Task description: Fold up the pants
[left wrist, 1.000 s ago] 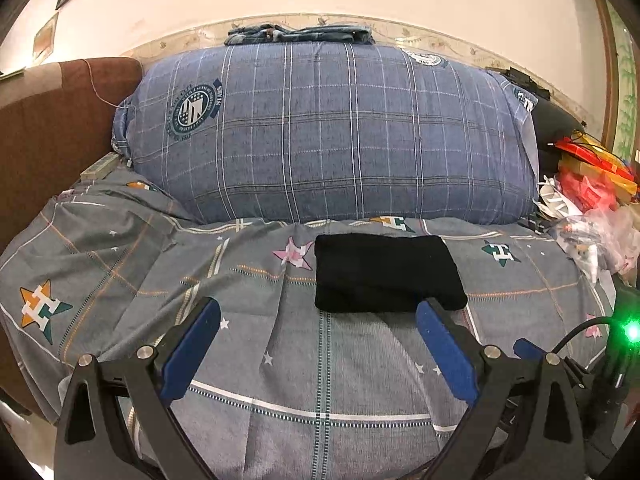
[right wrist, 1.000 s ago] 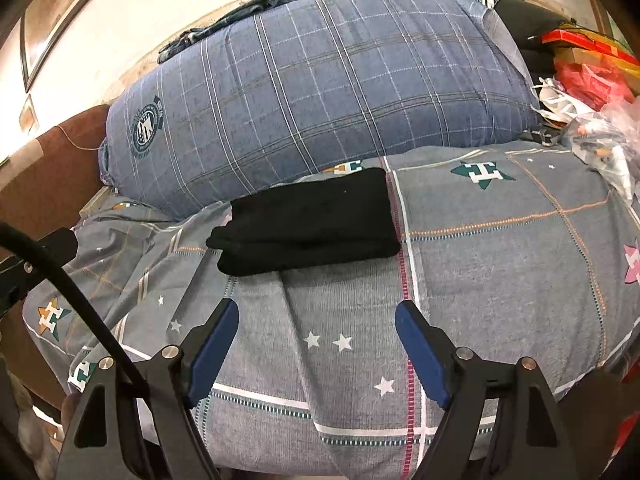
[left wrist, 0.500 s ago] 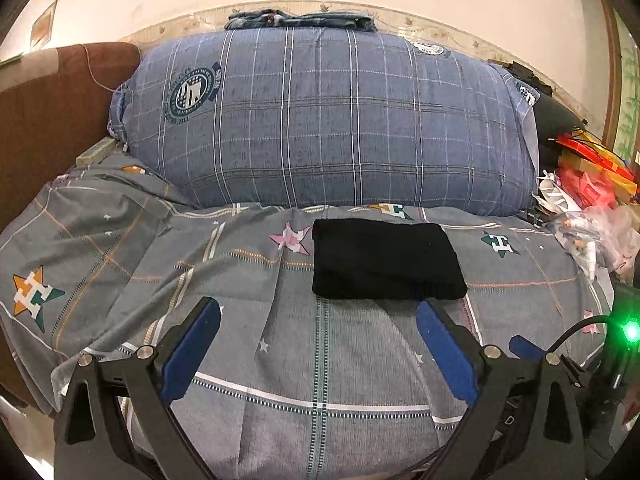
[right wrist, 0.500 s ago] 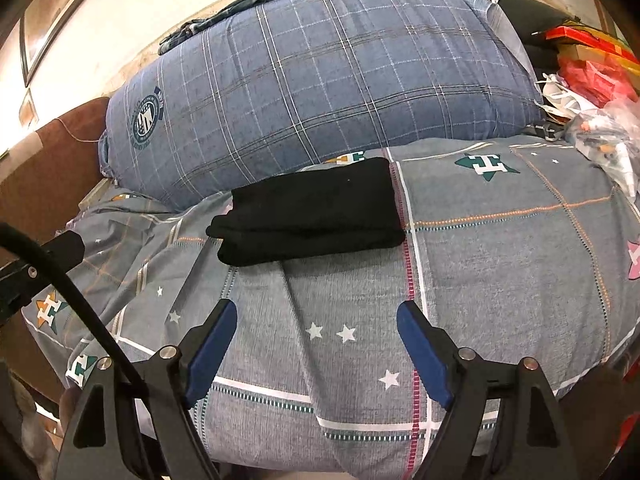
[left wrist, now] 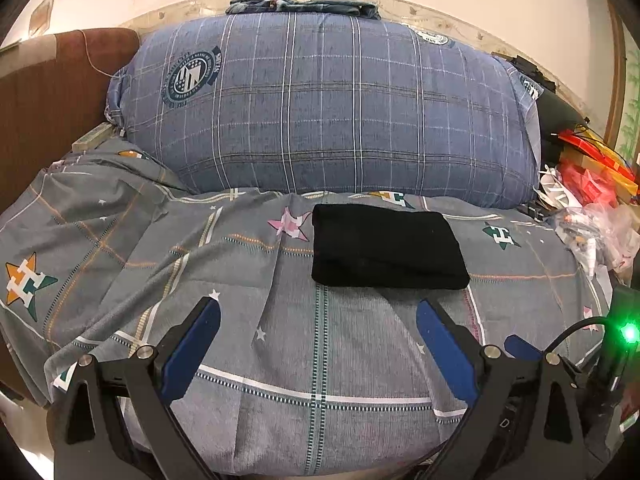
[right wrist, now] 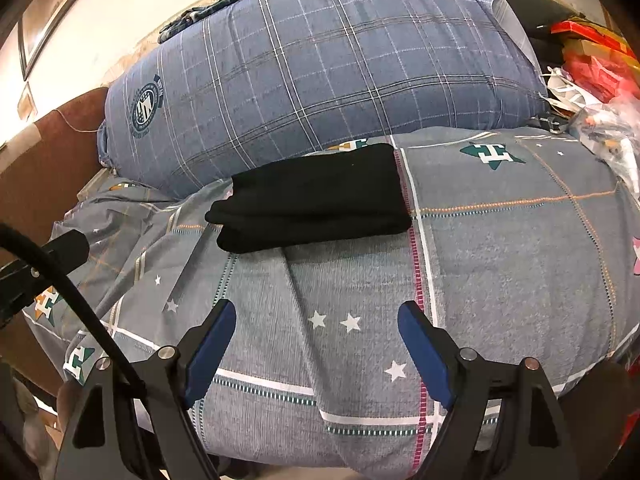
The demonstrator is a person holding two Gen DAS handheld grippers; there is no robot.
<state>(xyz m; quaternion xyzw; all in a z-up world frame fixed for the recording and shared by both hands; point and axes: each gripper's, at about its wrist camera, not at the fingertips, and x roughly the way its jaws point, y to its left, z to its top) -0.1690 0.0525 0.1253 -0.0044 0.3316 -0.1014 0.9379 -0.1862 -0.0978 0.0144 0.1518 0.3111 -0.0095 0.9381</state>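
Black pants [left wrist: 386, 246] lie folded into a flat rectangle on the grey star-patterned bedsheet [left wrist: 200, 264], just in front of the big blue plaid pillow. They also show in the right wrist view [right wrist: 316, 200]. My left gripper [left wrist: 318, 312] is open and empty, held back from the near edge of the pants. My right gripper [right wrist: 316, 316] is open and empty, also short of the pants and apart from them.
A large blue plaid pillow [left wrist: 328, 116] stands behind the pants with folded jeans [left wrist: 304, 4] on top. A brown headboard [left wrist: 44, 100] is at the left. Bags and red packets [left wrist: 592, 192] clutter the right side. The left gripper's body [right wrist: 36, 264] shows at the right view's left.
Both grippers have drawn back and risen slightly from the folded pants. The pants have not moved and both grippers stay open.
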